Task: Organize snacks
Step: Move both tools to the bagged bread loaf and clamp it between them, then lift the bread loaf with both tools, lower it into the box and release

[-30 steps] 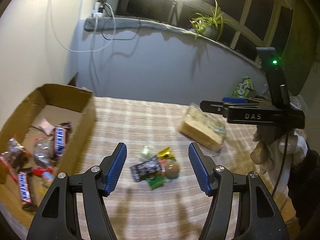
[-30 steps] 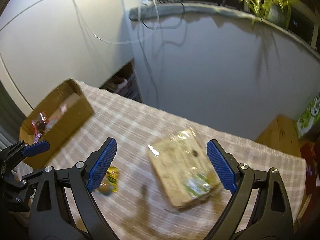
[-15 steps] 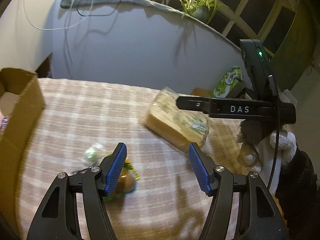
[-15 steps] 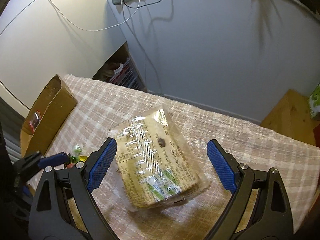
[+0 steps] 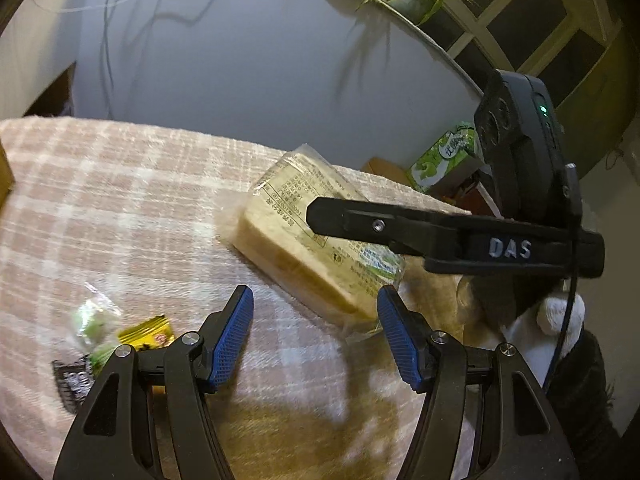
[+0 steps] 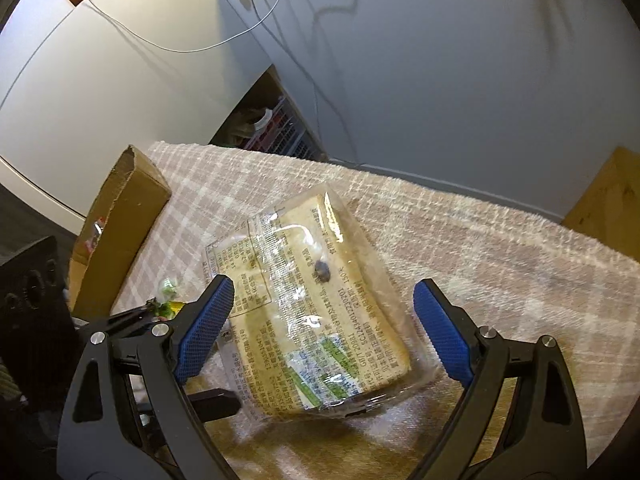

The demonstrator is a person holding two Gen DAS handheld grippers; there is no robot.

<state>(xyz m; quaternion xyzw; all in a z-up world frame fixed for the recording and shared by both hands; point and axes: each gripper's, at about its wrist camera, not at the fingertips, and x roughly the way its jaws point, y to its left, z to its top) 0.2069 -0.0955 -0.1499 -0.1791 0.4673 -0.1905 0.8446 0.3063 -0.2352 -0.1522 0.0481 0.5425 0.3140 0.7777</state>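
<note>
A: What covers the table (image 5: 132,200)?

B: A checked cloth. The wrapped bread loaf (image 6: 308,312) lies flat on it, with a cardboard box (image 6: 124,220) to its left.

A: And the tongs?

B: The right tongs (image 6: 324,324) gape wide around the loaf, apparently not touching. The left tongs (image 5: 314,334) stand open, empty, just before the loaf's near corner. Small sweets (image 5: 120,336) lie beside them, blurred.
</note>
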